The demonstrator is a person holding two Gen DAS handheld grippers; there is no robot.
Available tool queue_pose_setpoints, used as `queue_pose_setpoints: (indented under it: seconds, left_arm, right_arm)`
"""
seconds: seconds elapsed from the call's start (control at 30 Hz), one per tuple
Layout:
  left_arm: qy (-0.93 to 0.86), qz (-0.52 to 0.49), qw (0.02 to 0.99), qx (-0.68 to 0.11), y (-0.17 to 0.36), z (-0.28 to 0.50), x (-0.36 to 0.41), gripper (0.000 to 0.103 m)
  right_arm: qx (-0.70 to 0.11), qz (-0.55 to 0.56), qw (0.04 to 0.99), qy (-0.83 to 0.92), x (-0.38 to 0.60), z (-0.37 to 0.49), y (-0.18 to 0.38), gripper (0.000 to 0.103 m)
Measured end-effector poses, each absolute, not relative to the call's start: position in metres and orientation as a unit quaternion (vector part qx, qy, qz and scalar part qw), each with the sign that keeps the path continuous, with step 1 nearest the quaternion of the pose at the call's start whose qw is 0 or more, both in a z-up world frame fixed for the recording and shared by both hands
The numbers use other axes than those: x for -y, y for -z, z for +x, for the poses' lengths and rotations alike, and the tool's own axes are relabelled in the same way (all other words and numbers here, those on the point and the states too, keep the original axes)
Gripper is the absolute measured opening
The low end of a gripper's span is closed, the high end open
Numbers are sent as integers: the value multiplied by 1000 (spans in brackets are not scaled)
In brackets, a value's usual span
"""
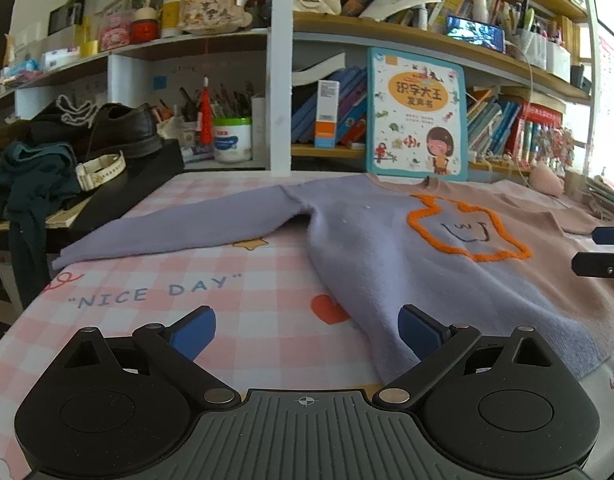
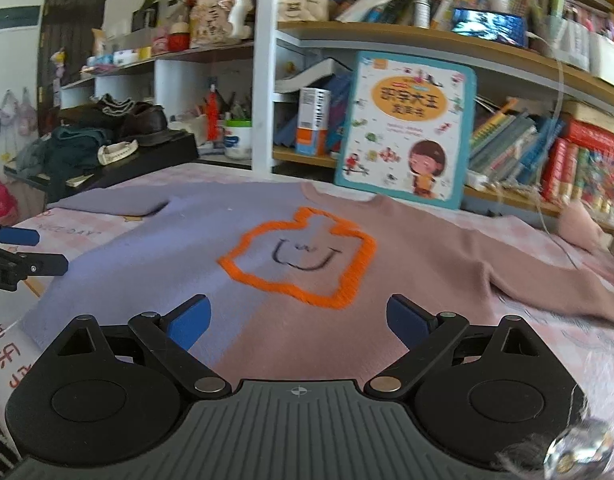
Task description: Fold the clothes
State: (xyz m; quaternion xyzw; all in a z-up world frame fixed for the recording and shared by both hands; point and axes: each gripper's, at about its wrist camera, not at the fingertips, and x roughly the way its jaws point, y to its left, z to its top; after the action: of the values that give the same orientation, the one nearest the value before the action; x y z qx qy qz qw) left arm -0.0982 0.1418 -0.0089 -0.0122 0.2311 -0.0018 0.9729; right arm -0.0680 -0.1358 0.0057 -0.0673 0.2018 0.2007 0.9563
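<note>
A two-tone sweater (image 1: 387,248), lilac on one half and dusty pink on the other, lies flat and face up on a worktop (image 1: 227,292) covered in pink checked cloth. Its body runs away from the viewer and its sleeves spread sideways. The left gripper (image 1: 307,330) hovers at the lilac hem corner, fingers wide apart and holding nothing; the lilac sleeve (image 1: 179,228) stretches away to its left. The right gripper (image 2: 299,320) sits over the hem's middle, nearer the pink sleeve (image 2: 547,280), also wide open and empty. Behind, crowded bookshelves and a propped children's book (image 1: 417,116).
</note>
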Motion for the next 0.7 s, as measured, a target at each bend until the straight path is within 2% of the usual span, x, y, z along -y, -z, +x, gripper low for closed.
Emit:
queue_pose_setpoints:
  seconds: [0.7]
  left_arm:
    - [-87, -60, 969, -224, 0, -77, -202, 99]
  right_arm:
    - [-195, -64, 951, -231, 111, -23, 0, 95]
